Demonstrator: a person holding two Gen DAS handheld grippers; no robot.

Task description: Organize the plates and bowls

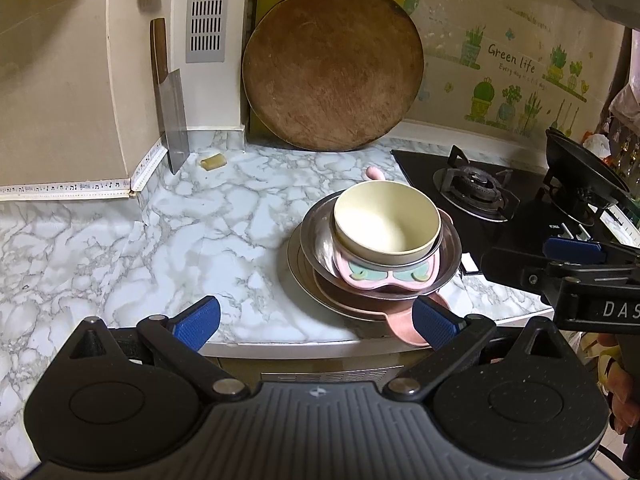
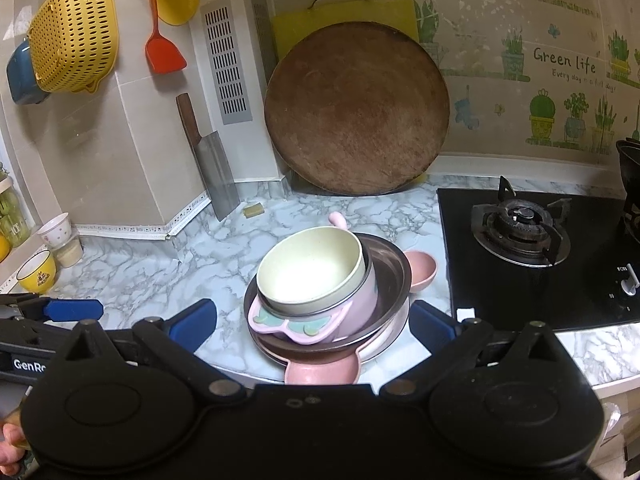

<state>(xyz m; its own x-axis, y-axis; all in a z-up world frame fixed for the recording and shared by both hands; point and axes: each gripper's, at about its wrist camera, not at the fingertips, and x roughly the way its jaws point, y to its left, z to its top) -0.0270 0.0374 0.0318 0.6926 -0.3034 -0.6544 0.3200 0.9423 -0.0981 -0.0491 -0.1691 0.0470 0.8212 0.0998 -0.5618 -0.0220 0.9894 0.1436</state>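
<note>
Sitting nested on the marble worktop [image 2: 132, 276], cream bowl [image 2: 310, 270] in pink bowl [image 2: 362, 296] on steel plates [image 2: 394, 276], left tongs [image 1: 316, 322] and right tongs [image 2: 314, 322] both wide, empty

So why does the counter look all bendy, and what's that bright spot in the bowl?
Left wrist view: the fisheye lens curves the marble counter edge. Right wrist view: light glares bright inside the cream bowl; the corners go dark.

A bowl [image 2: 310, 276] sits atop stacked dishes [image 2: 394, 280] on the table [image 2: 132, 276], stove [image 2: 520, 232] to the right, chopping board [image 2: 356, 108] behind.
</note>
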